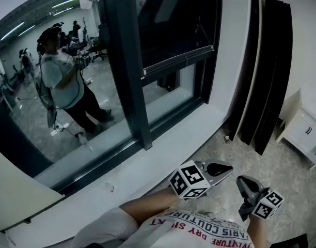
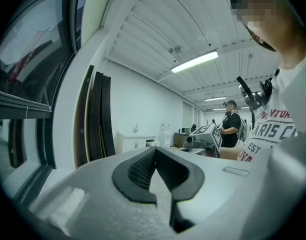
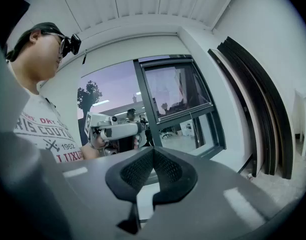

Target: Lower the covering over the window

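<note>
The window (image 1: 163, 40) has a dark frame. Its covering is a dark blind whose grey bottom rail (image 1: 178, 61) hangs partway down the right pane; the rail also shows in the left gripper view (image 2: 20, 109) and in the right gripper view (image 3: 185, 109). My left gripper (image 1: 227, 168) is held low near my body, below the white sill (image 1: 163, 149), shut with nothing between its jaws (image 2: 155, 151). Beside it to the right, my right gripper (image 1: 242, 181) is also shut and empty (image 3: 153, 151). Both are well away from the blind.
Several dark boards (image 1: 266, 71) lean against the wall right of the window. A white cabinet (image 1: 305, 128) stands at the far right. The glass mirrors a person and a lit room. Another person (image 2: 230, 124) stands far back in the room.
</note>
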`<control>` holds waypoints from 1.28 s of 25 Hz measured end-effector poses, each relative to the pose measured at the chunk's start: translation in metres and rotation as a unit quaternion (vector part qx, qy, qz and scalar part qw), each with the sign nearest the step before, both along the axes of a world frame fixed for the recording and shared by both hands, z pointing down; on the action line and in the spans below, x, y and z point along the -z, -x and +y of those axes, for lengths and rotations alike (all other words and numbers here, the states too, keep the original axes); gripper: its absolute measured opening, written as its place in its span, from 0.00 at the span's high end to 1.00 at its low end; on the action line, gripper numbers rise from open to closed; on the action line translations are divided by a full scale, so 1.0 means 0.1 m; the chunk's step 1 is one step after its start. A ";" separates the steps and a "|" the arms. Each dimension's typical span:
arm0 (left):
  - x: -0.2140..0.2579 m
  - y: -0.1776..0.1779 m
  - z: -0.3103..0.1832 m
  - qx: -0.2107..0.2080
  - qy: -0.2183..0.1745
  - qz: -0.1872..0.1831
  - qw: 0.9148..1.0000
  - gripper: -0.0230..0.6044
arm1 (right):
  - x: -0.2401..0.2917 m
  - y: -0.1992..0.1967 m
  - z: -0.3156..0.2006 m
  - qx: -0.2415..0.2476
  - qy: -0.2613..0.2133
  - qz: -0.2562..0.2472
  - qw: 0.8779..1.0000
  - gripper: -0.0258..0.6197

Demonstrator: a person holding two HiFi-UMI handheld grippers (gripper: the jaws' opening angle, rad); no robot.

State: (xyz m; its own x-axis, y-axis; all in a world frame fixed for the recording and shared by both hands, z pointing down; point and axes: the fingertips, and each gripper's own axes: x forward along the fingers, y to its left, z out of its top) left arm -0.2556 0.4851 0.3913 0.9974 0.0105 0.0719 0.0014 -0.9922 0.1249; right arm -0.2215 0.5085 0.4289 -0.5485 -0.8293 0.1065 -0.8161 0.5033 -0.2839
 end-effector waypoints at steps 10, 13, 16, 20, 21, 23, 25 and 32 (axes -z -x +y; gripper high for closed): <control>-0.05 -0.03 0.00 0.000 0.006 -0.005 1.000 0.96 | -0.02 -0.03 0.01 -0.002 0.001 0.000 1.000 0.95; -0.03 -0.02 0.00 0.000 0.006 -0.004 1.000 0.96 | -0.01 -0.04 0.00 -0.005 0.000 -0.001 1.000 0.95; -0.02 0.00 -0.02 0.001 0.004 -0.001 1.000 0.96 | 0.00 -0.04 -0.03 -0.008 -0.001 -0.008 1.000 0.95; 0.00 0.02 -0.05 0.003 0.001 0.000 1.000 0.96 | 0.02 -0.01 -0.03 -0.004 -0.004 -0.008 1.000 0.95; 0.00 0.02 -0.05 0.004 0.000 0.001 1.000 0.96 | 0.01 -0.01 -0.04 -0.004 -0.004 -0.007 1.000 0.95; 0.00 0.02 -0.05 0.005 0.002 0.001 1.000 0.96 | 0.00 -0.02 -0.05 -0.006 -0.003 -0.011 1.000 0.95; -0.03 0.02 -0.06 0.006 0.005 -0.003 1.000 0.96 | -0.01 -0.04 -0.06 -0.007 0.000 -0.021 1.000 0.95; 0.05 0.05 -0.14 0.012 -0.001 -0.004 1.000 0.96 | 0.11 -0.06 -0.14 -0.008 -0.008 -0.033 0.999 0.95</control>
State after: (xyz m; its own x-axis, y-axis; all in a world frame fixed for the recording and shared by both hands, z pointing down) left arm -0.2604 0.4714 0.3863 0.9967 -0.0136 0.0806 -0.0235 -0.9920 0.1237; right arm -0.2158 0.4942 0.4179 -0.5398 -0.8398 0.0570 -0.8045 0.4948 -0.3286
